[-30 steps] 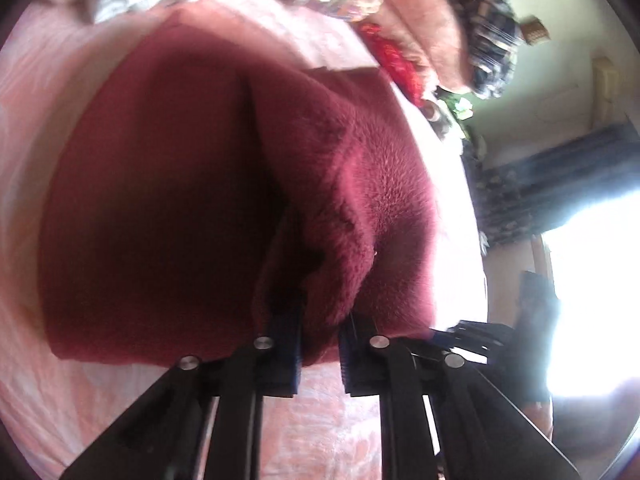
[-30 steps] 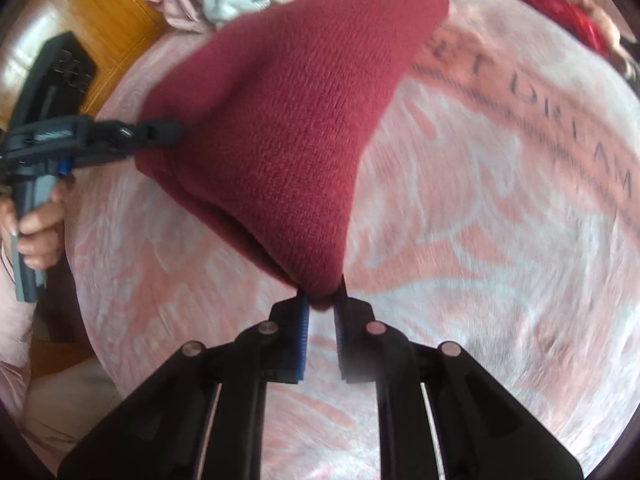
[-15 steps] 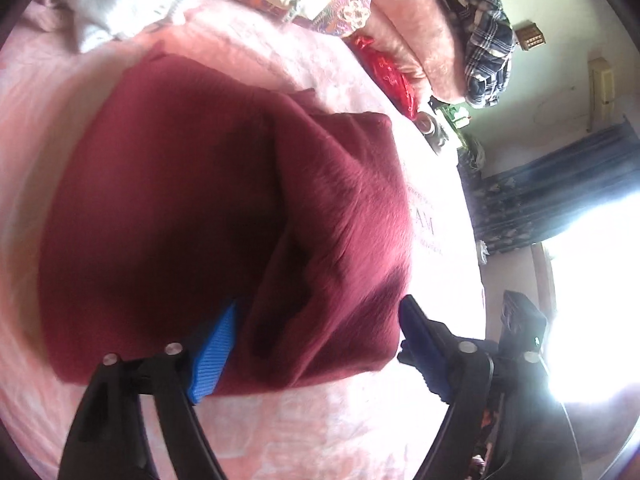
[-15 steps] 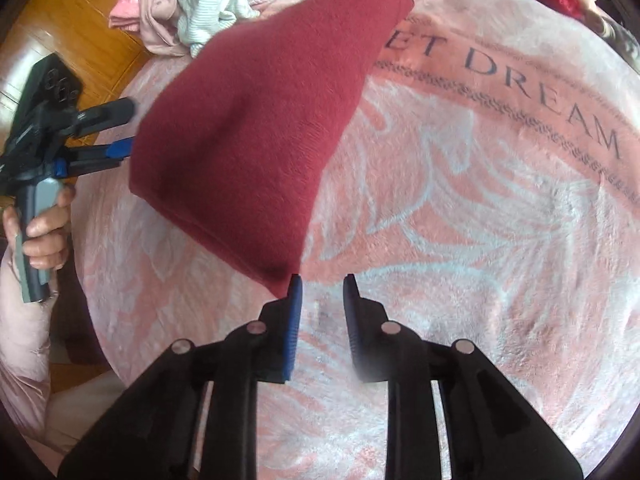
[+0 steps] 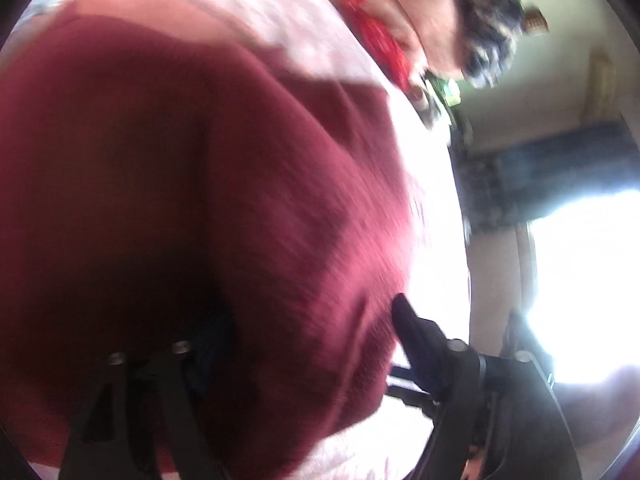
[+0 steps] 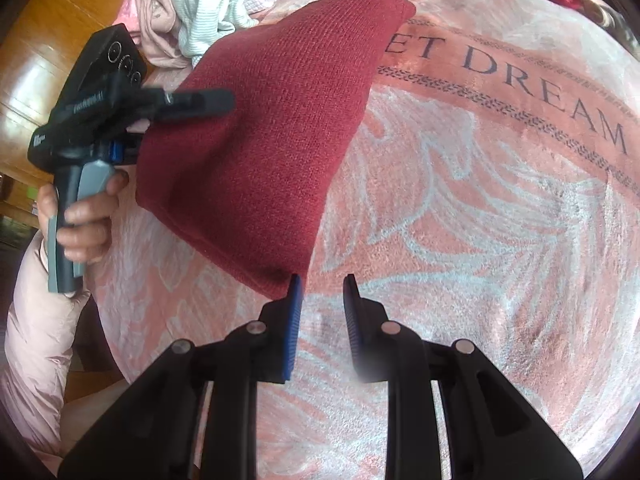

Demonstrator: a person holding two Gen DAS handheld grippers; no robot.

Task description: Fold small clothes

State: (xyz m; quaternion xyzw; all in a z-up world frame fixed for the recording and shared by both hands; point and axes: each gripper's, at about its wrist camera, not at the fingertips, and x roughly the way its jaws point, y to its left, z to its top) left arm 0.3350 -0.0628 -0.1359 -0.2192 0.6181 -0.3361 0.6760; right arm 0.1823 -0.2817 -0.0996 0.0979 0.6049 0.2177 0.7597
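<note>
Dark red knit garment (image 6: 272, 120); pink blanket (image 6: 460, 240) with pale leaf pattern, dark lettering; my black claw (image 6: 320, 292) has blue pads.

It was a bedroom in a home. The work surface was a bed covered by a plush pink blanket (image 6: 500, 240) with pale leaf patterns and large dark lettering ending in "DREAM". At the far left edge of the bed lay a heap of small pale garments (image 6: 192, 12), some striped, some pink. Beyond that edge, warm glossy wooden flooring (image 6: 36, 40) showed. In the left wrist view, more bedding and clothes were piled at the far end, among them a bright red fabric (image 5: 380, 48) and a dark checked cloth (image 5: 488, 12). To the right stood a cream wall (image 5: 560, 92), a dark patterned curtain (image 5: 540, 176) and a glaring bright window (image 5: 588, 288).
</note>
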